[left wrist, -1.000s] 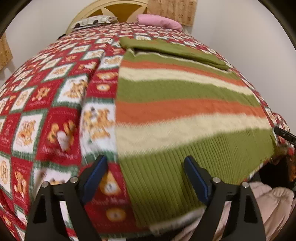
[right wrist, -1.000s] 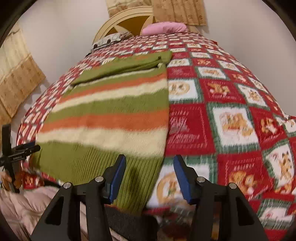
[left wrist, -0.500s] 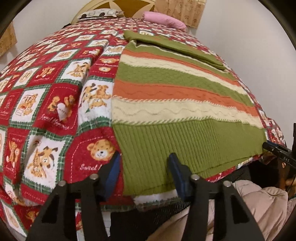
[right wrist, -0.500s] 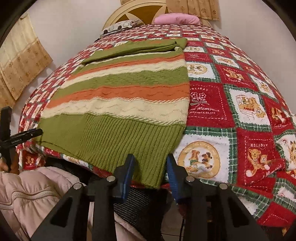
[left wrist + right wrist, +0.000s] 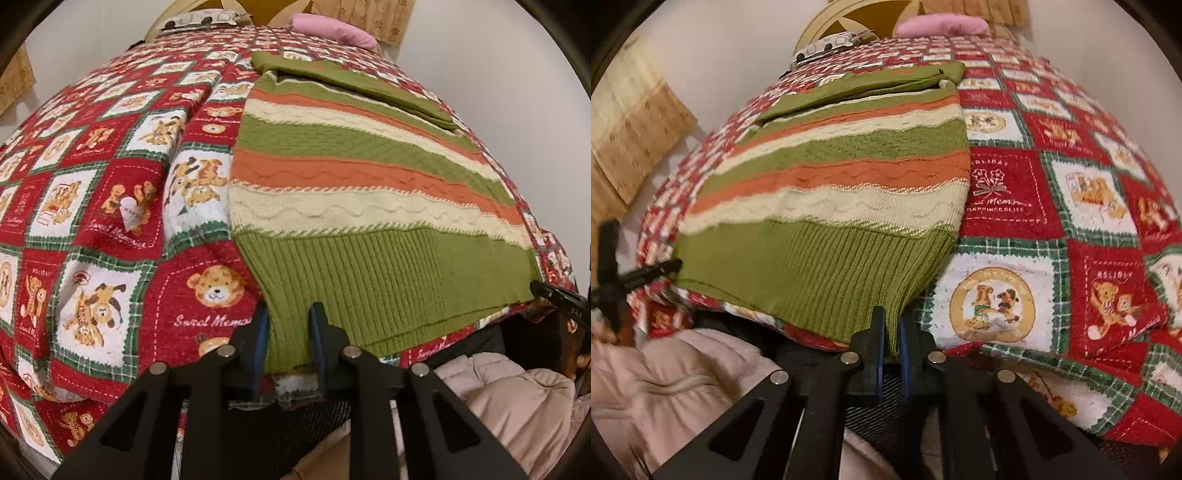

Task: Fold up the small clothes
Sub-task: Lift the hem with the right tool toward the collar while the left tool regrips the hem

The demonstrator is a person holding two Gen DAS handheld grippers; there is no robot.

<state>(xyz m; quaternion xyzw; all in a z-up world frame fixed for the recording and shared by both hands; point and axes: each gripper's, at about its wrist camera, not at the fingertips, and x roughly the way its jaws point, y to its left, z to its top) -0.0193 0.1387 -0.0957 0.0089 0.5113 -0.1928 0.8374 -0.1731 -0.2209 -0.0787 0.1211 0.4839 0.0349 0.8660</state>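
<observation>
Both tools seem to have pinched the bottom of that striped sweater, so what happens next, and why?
Probably lift the hem together and carry it toward the collar. The left tool and right tool have just closed on the sweater's ribbed corners, while it lies flat on the quilt.

A bedroom in a home is shown. A bed (image 5: 110, 229) is covered to its edges by a red, green and white quilt (image 5: 1071, 206) printed with teddy bears and holiday wording. At the far end a pink pillow (image 5: 332, 31) and a patterned pillow (image 5: 199, 18) are laid against a rounded cream headboard (image 5: 831, 26). Plain pale walls (image 5: 517, 92) are seen on both sides, and beige patterned curtains (image 5: 631, 133) are hung beside the bed.
</observation>
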